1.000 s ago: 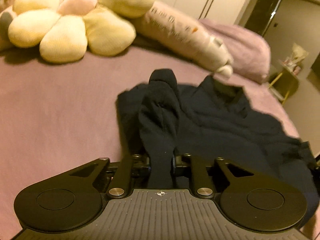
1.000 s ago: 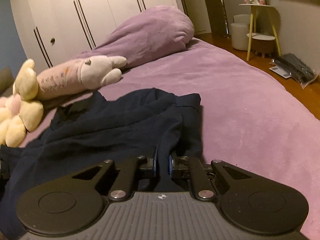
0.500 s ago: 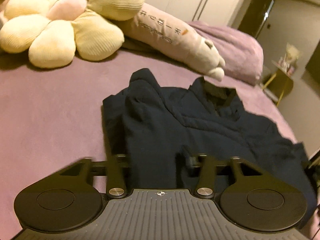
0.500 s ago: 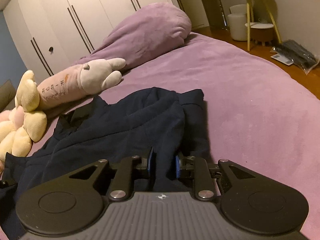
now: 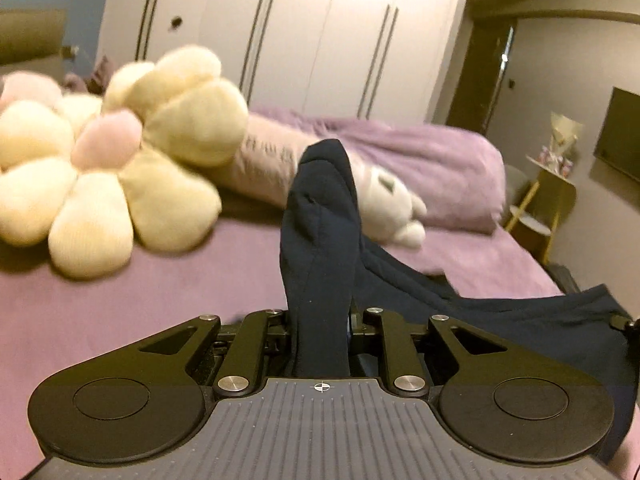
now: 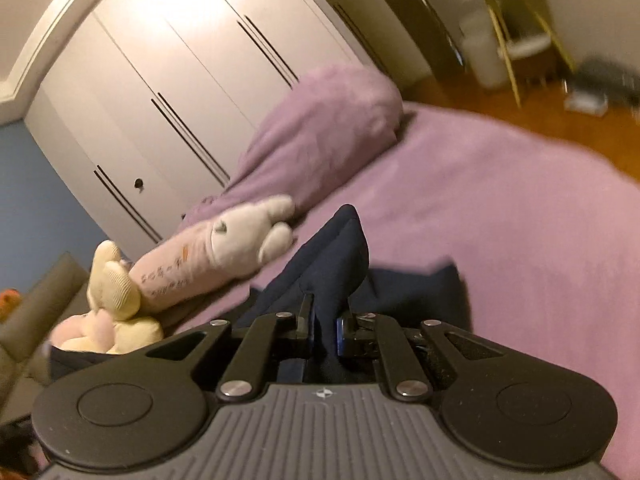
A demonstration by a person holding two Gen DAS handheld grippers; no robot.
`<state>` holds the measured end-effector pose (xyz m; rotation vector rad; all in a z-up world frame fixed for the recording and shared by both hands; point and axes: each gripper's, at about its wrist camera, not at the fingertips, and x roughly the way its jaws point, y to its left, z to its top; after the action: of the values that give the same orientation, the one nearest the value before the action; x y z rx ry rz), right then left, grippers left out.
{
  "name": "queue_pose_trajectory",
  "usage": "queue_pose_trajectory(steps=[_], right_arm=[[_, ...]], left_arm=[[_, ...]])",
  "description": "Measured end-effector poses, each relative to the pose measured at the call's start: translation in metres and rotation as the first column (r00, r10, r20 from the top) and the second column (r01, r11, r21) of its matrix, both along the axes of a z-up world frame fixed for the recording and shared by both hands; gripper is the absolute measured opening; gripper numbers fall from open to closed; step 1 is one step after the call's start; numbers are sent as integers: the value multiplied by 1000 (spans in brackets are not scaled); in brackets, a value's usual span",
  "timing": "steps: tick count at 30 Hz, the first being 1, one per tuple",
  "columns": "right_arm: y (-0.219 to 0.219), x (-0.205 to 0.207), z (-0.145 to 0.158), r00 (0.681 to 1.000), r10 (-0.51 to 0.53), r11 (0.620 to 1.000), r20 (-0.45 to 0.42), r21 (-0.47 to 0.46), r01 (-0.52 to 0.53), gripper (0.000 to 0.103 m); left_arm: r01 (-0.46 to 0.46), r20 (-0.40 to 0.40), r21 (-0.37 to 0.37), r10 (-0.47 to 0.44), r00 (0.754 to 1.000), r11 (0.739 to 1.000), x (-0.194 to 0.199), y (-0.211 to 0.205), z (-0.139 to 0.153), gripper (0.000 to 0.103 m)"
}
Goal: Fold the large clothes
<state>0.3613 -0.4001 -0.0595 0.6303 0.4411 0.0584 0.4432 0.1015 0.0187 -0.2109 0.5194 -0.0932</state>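
Note:
A dark navy garment [image 5: 320,220] lies on the purple bed [image 5: 120,300]. A bunched fold of it stands up between the fingers of my left gripper [image 5: 320,316], whose jaws are closing and pinch the cloth. The rest trails off to the right across the bed. In the right wrist view another fold of the garment [image 6: 340,256] rises in a peak from my right gripper [image 6: 324,320]. Its jaws are closing too, with the blue pads [image 6: 341,330] pressed on the fabric. Both views are blurred by motion, and the right one is rolled.
A yellow and pink flower cushion [image 5: 112,176] and a long pink plush toy [image 5: 272,160] lie at the head of the bed. Beside them is a bunched purple duvet [image 6: 328,128], with white wardrobe doors [image 5: 320,40] behind. A yellow side table [image 5: 552,188] stands on the floor at the right.
Both grippers loosened on the garment half a second ago and have gripped it again. Both have risen, lifting folds of cloth off the bed, and the right view has rolled.

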Motion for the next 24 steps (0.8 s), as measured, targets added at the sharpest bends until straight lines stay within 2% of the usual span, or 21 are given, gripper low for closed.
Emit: queue_pose_trajectory(steps=[4,7,12,13,15,16,17,18,20,22,24], right_arm=[[26,36,36,997,-46,984,66,-167,57,9],[46,66,46,993,-56,959,107,-271,83,9],[60,115,8,993,-111,939,50,-321,121,9],[64,120,-5,992,-121,931,32,-342,125,9],[70,130,-31,989,-151,901,-5,-413,136,10],[70,134,-43,987,-159,891,-25,-433,133,10],[68,136,-54,986,-163,891,-44,-436,128,12],[64,138,-64,985,-163,898,-61,-423,123,13],[53,141,-79,983,-161,922,-83,-368,120,16],[36,142,-96,984,-149,957,-96,-266,119,19],[17,142,-103,988,-122,986,-94,-126,110,20]], left_arm=[[-93,42,22,92,995,995,35,-1,4,20],[-180,45,55,177,983,982,59,-5,-18,22],[-282,-6,110,285,959,953,86,-16,-83,24],[-290,-10,139,294,956,947,89,-20,-99,26],[-285,-26,175,293,956,943,92,-24,-120,39],[-284,-56,160,296,953,945,95,-20,-132,42],[-287,-75,123,297,952,950,95,-15,-140,48],[-295,-86,88,302,949,952,96,-9,-147,58],[-321,-117,17,320,940,947,97,5,-158,70],[-331,-137,-56,321,937,942,95,17,-167,74],[-334,-142,-96,319,937,938,93,22,-168,77]])
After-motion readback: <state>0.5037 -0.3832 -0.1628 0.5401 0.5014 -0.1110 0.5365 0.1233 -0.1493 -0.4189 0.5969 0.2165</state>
